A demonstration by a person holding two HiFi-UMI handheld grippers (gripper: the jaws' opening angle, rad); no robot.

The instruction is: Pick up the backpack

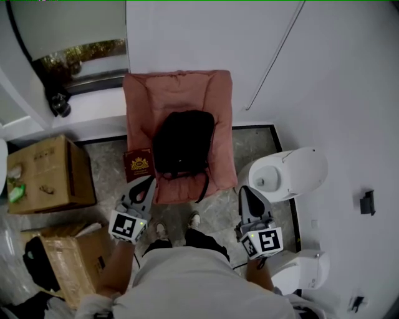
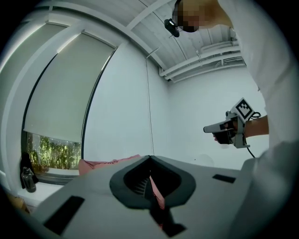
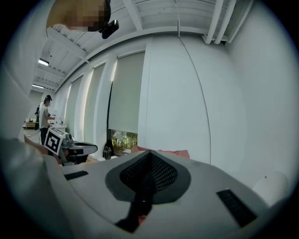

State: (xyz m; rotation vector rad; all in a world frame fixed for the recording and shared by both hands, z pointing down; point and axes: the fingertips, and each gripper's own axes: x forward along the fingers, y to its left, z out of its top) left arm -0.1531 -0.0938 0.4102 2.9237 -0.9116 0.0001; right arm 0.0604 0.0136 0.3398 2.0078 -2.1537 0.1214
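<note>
White walls surround a pink padded chair; on its seat lies the black fabric backpack, straps hanging forward. Both the left gripper and the right gripper are closed, empty. The gold print on the red booklet is unreadable.

White walls all round; thin cable runs down right wall. Grey marbled floor, dark border strip at wall foot. Pink cushioned armchair against wall. Tall window, pale roller blind mostly down, green foliage below. Cardboard boxes left. White beamed ceiling, strip lights lit.
</note>
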